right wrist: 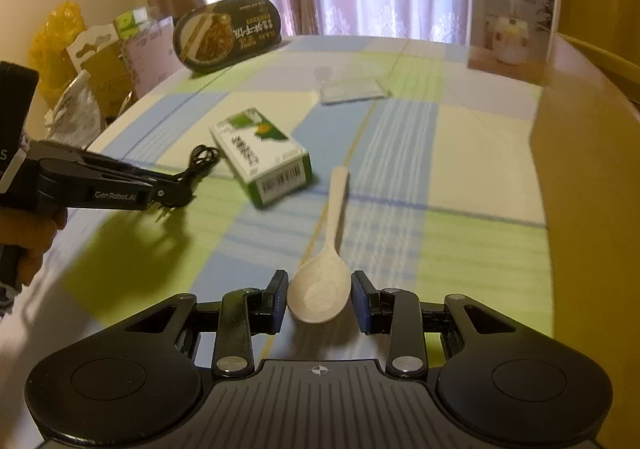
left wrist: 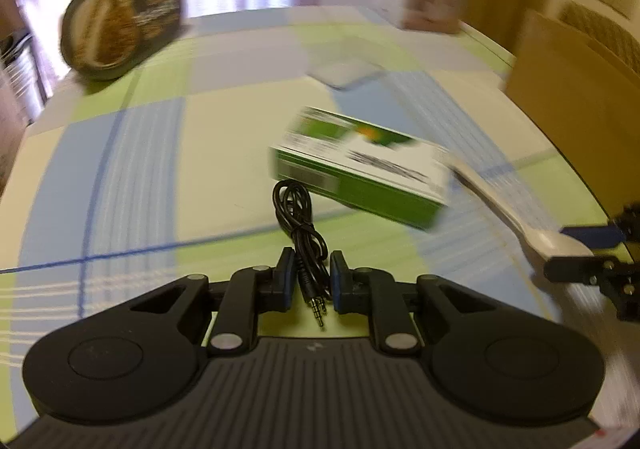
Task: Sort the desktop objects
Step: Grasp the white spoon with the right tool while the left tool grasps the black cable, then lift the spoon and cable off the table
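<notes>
In the left wrist view, the left gripper [left wrist: 312,273] pinches a bundled black audio cable [left wrist: 298,217] at lower centre, its loops pointing up the frame. In the right wrist view, the right gripper [right wrist: 319,299] brackets the cream spoon [right wrist: 326,269] bowl, jaws apparently touching; handle runs straight ahead, toward the green-and-white box [right wrist: 262,157].

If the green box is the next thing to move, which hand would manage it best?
Neither is free, but probably the left: its gripper holds only a thin black cable and sits nearest the green box. The right gripper straddles the spoon.
</notes>
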Tool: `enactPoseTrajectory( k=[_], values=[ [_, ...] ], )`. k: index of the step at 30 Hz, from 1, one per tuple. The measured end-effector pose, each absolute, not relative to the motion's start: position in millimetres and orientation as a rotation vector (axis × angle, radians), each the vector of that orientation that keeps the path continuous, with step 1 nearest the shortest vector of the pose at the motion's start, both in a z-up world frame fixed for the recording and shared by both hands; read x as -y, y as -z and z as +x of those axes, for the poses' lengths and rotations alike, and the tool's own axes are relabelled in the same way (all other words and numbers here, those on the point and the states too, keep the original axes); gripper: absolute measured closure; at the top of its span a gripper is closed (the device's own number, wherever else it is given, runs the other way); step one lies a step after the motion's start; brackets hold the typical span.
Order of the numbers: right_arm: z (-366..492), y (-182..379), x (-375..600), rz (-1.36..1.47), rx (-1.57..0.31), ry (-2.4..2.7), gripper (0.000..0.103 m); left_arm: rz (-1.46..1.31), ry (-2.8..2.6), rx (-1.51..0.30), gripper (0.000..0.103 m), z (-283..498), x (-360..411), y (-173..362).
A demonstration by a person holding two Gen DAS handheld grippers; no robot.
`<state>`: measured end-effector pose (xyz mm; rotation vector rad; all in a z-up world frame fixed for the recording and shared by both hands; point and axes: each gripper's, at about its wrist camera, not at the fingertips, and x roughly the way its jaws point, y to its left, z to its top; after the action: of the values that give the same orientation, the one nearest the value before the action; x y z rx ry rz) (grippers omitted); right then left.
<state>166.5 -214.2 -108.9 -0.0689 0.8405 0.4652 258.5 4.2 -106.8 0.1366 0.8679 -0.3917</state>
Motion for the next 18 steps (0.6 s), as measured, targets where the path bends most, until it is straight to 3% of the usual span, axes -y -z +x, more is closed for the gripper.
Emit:
enactPoseTrajectory(
  k=[15, 18],
  values=[
    [81, 103, 258, -0.04, -0.881, -0.422, 0.072, 0.22, 0.552, -0.895, 0.089, 116, 53, 102],
    [76, 105, 257, -0.062, -0.872, -0.417, 0.069, 0.245, 0.557, -0.872, 0.081, 114, 59, 104]
  ],
)
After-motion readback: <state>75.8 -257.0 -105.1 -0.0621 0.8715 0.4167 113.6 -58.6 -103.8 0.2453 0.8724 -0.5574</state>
